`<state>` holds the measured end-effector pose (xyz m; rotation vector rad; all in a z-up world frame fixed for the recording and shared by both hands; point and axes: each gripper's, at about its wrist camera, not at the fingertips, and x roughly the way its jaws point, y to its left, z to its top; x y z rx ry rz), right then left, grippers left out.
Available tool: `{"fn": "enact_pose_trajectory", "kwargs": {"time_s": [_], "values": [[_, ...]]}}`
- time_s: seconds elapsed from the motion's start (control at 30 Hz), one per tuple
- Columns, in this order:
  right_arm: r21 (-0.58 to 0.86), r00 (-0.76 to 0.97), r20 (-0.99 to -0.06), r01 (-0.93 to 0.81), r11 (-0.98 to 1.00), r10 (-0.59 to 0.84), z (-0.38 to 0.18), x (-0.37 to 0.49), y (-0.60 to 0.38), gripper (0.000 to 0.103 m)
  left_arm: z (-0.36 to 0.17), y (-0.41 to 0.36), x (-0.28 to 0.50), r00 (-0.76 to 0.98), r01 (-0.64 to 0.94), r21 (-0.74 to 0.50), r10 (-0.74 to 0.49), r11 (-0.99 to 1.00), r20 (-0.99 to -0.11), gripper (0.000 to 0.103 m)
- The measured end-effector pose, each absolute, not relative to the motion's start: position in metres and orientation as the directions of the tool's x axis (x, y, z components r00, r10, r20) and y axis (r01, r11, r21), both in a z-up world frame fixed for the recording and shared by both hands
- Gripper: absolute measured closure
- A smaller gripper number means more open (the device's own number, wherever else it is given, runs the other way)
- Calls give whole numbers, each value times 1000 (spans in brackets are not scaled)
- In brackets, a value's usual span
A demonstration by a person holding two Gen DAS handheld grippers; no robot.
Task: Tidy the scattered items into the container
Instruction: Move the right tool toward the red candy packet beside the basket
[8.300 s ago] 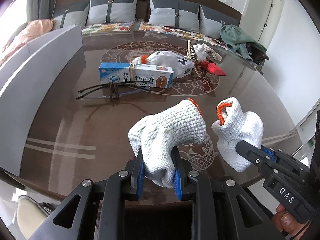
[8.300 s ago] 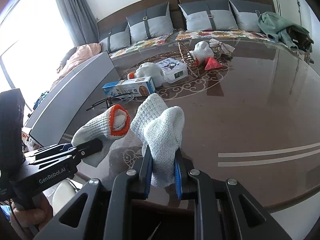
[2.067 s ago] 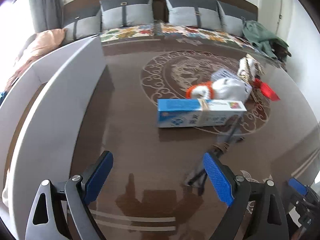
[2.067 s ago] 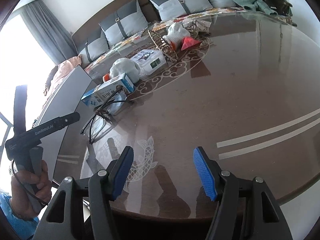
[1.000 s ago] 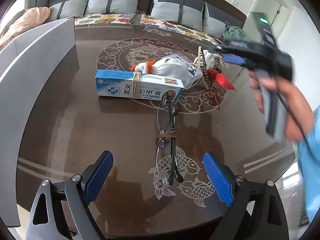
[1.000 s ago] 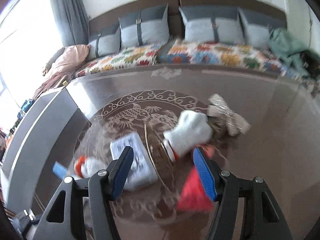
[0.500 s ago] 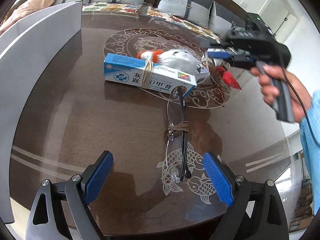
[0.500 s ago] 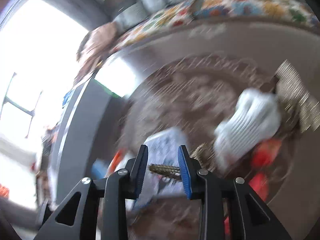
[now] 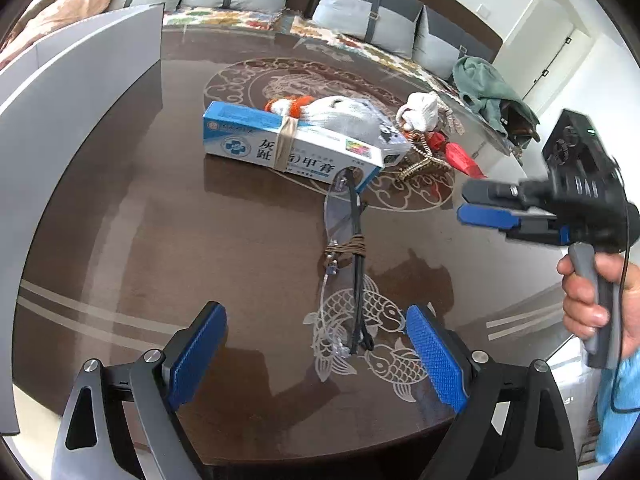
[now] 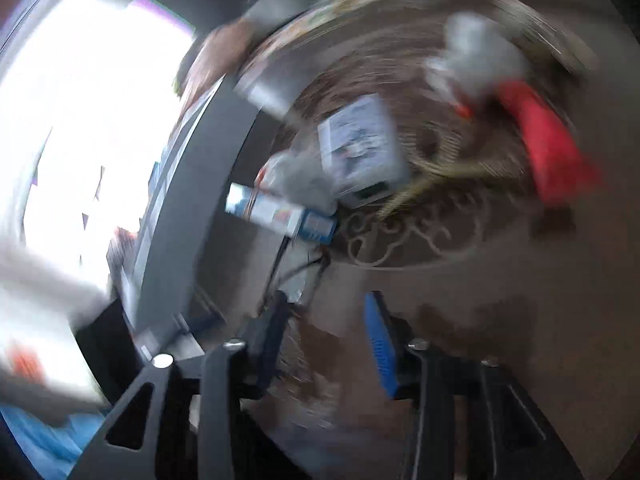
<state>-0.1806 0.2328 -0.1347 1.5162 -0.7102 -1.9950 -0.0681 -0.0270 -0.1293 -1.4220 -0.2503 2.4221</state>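
My left gripper (image 9: 316,354) is open and empty, low over the table's near edge. Folded glasses (image 9: 350,256) bound with a rubber band lie just ahead of it. Behind them lie a blue and white toothpaste box (image 9: 288,146), a white glove with an orange cuff (image 9: 340,110), a small white box (image 9: 390,142), a gold wire rack (image 9: 420,160), another white glove (image 9: 420,106) and a red piece (image 9: 460,156). My right gripper (image 10: 326,340) is open and empty, its view blurred; it shows at the right of the left wrist view (image 9: 476,206), above the table.
A tall grey container wall (image 9: 72,92) stands along the table's left side and shows in the right wrist view (image 10: 192,184). The brown glass table (image 9: 180,232) has a rounded near edge. A sofa with grey cushions (image 9: 360,16) lies behind.
My right gripper, half shut around the gold rack half a second ago, has opened and swung back towards the near right. My left gripper has edged closer to the glasses.
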Motion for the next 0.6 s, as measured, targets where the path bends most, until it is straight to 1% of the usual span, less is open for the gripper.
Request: {"fn": "enact_pose_trajectory", "kwargs": {"time_s": [0.03, 0.1, 0.17, 0.23, 0.3, 0.43, 0.47, 0.6], "values": [[734, -231, -660, 2, -679, -715, -141, -180, 237, 54, -128, -25, -65, -463, -191, -294, 350, -936, -814, 11], [834, -220, -550, -105, -541, -806, -151, -178, 224, 54, -126, -21, -61, -475, -205, -270, 337, -941, -813, 11], [860, -216, -510, -105, -500, -832, -149, -180, 201, 54, -124, -20, -59, -480, -213, -250, 325, -944, -815, 11], [870, -199, -492, -85, -485, -848, -145, -181, 169, 54, -124, -23, -57, -487, -210, -240, 314, -948, -815, 11], [870, -166, -493, -69, -488, -854, -146, -184, 141, 54, -124, -29, -55, -490, -201, -237, 307, -950, -816, 11], [753, -115, -657, -43, -657, -745, -152, -187, 107, 54, -127, -43, -54, -488, -169, -251, 302, -953, -819, 11], [715, -109, -698, -41, -698, -708, -155, -187, 103, 55, -128, -46, -53, -488, -162, -256, 303, -953, -818, 11], [684, -160, -726, -69, -726, -669, -152, -179, 120, 56, -129, -54, -52, -490, -144, -276, 311, -950, -814, 11]]}}
